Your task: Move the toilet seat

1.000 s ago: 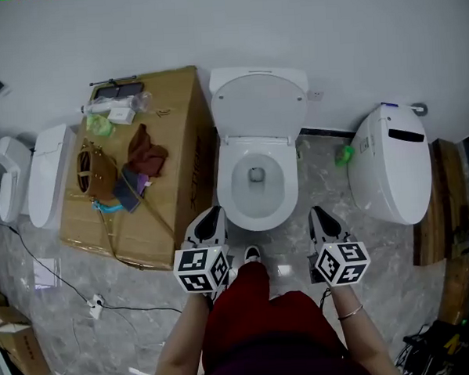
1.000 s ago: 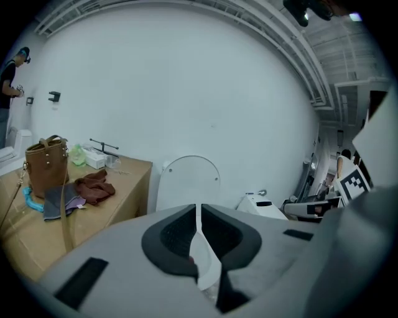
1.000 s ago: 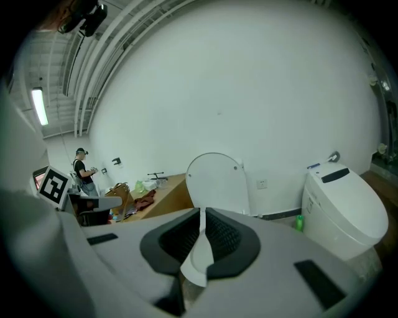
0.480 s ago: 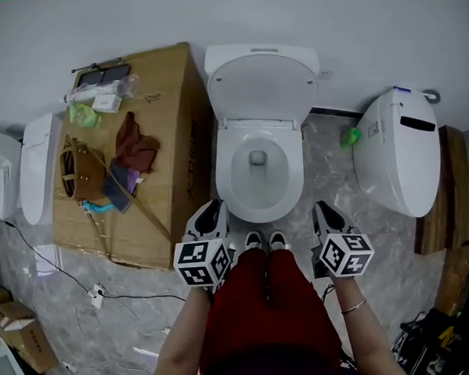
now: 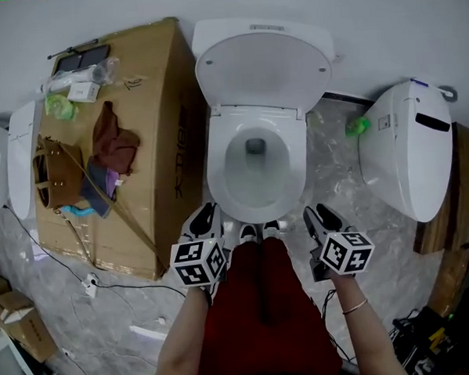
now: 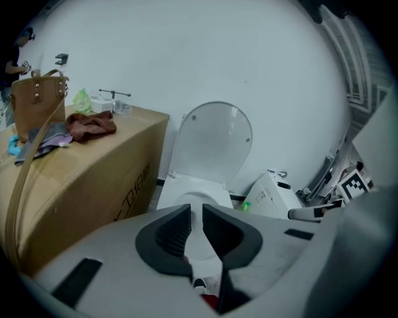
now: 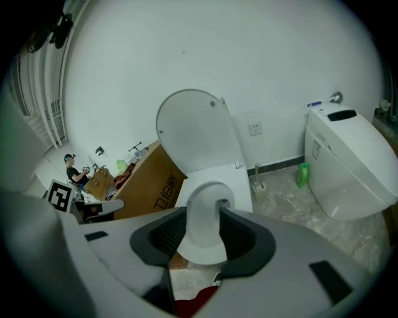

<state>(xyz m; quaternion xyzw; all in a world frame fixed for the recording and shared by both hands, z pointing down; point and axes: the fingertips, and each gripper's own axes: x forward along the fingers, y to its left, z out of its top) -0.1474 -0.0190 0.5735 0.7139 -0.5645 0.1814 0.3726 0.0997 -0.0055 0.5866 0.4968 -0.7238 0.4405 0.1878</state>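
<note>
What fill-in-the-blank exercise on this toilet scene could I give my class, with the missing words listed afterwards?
1. The lid of the middle toilet is ____, leaning back toward the wall.
2. The brown handbag lies on top of the cardboard ____.
3. The green bottle stands on the ____ to the right of that toilet.
4. The left gripper has its jaws ____, with nothing held.

Missing words: raised; box; floor; shut
</note>
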